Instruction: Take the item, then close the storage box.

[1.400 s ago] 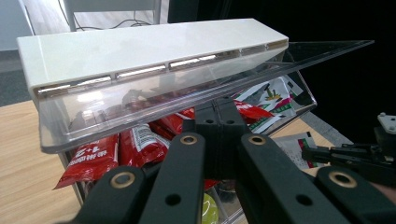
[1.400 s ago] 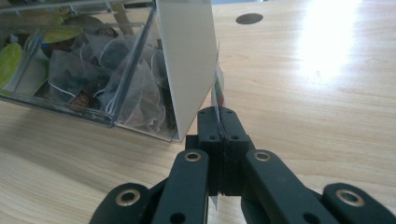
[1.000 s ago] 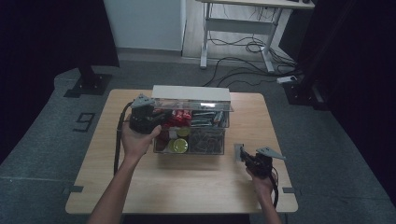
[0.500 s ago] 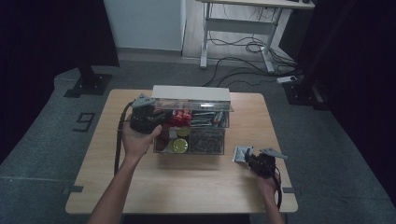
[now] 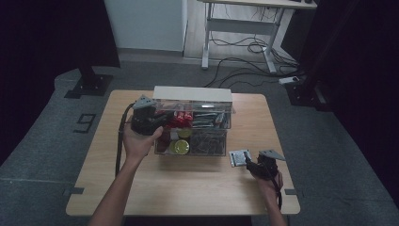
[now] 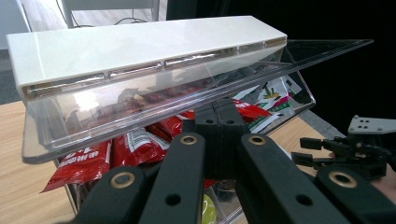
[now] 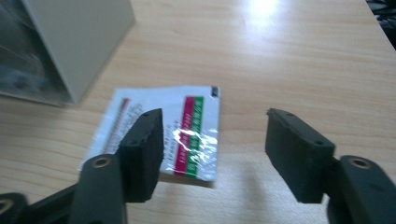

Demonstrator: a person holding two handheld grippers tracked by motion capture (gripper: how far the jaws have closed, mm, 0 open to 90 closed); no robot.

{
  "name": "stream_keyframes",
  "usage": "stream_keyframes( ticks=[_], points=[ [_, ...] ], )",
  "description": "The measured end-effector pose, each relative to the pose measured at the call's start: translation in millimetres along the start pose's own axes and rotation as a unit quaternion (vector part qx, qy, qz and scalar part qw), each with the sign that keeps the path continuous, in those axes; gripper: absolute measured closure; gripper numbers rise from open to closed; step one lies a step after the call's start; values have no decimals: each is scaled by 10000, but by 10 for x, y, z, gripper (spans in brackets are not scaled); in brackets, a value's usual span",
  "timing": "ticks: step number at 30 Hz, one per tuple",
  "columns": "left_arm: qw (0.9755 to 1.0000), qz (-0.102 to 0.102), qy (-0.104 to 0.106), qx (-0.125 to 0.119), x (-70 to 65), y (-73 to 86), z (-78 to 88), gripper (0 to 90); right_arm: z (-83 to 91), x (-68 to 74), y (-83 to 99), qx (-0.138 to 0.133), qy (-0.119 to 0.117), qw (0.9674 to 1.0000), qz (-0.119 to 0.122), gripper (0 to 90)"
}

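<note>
Nearest to me, my right gripper hangs low over the pale wooden bench with its fingers released and spread wide. The flat white foil sachet with a red and green stripe lies loose on the bench under them. One finger covers the sachet's near left part; the other stands off over bare wood to its right, so the sachet is not centred in the gap. I judge the hand is lined up for a pick of the sachet but needs to shift across before closing. From above, the right gripper sits just beside the sachet, near the right corner of the box.

A little farther in stands the clear plastic two-tier organiser box with a cream-white top bar, at mid-bench. My left gripper reaches into its left end. In the left gripper view its fingers are pressed together, clenched under the front edge of the clear hinged lid. The lid is tilted up off the upper tray, and I read that as the left hand propping it open so the other can drop something in.

Under the lid lie red snack packets, heaped against the front wall, and a white printed packet sits beyond them. The lower tier holds a round yellow-green item and dark small parts I cannot make out.
</note>
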State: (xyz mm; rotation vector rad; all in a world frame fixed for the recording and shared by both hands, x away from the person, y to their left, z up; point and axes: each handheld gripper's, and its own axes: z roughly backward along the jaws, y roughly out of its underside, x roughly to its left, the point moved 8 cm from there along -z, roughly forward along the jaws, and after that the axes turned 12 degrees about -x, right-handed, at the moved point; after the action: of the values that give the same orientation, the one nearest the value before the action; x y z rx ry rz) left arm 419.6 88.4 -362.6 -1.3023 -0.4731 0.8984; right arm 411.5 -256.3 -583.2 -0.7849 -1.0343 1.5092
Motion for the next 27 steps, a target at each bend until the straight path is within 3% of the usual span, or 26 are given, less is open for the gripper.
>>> stream_keyframes(
  ticks=[6,13,27],
  points=[
    [10000,3,7,-4,-7,1,11,900,84,123,-127,-352,-391,9984,-187,358],
    [10000,-12,33,-4,-24,4,30,900,135,255,-194,-479,-700,9963,-139,380],
    [9999,84,122,27,-33,81,94,900,153,269,-190,-436,-747,9960,-211,409]
  ],
)
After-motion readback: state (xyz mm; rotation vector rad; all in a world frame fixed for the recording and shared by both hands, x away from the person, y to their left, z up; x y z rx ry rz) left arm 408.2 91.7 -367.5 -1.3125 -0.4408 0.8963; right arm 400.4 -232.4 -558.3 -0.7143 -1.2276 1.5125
